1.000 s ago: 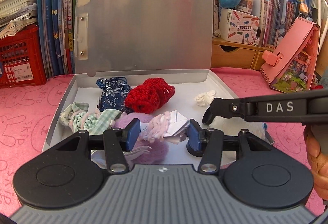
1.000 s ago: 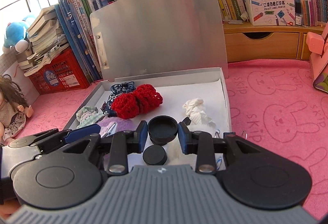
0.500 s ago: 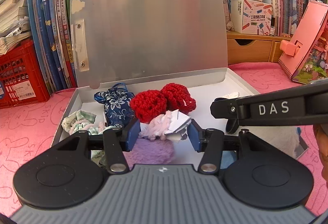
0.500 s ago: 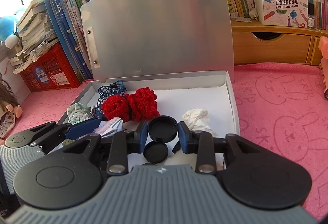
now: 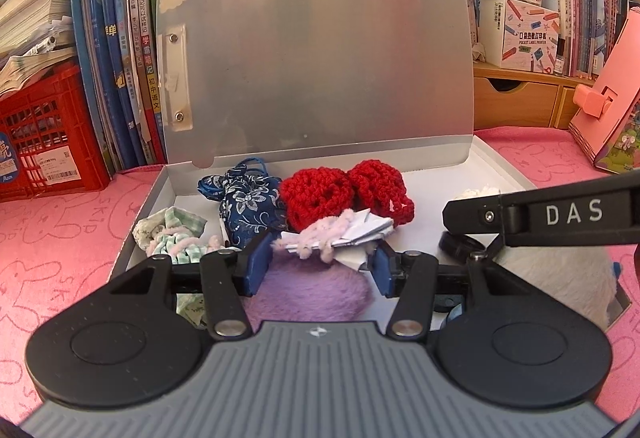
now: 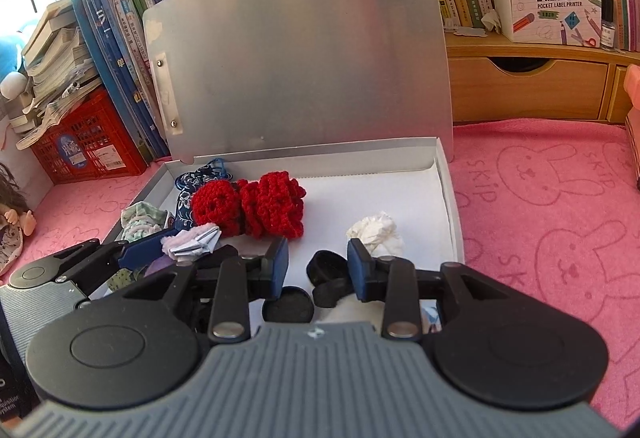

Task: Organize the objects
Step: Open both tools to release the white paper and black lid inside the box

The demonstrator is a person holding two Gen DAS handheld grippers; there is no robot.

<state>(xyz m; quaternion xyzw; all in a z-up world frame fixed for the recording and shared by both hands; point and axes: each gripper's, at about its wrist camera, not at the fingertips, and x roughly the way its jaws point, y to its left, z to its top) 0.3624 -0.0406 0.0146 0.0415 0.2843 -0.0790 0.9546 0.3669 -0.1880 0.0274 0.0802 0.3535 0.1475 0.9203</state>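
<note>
Jaws of my left gripper [image 5: 316, 262] are pinching a limp, light pink-yarn-and-paper bundle [image 5: 340, 234]; the right gripper [image 6: 318, 274] is clamping a rigid, slippery black cap [image 6: 326, 270] by its rim.

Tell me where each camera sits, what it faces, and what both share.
Left wrist: on the left gripper, facing down into the box; its jaws hold a wad; right gripper crosses right.
Right wrist: on the right gripper, facing the box; cap between jaws; left gripper lower left.
Shared: box, red knit, wad.
</note>
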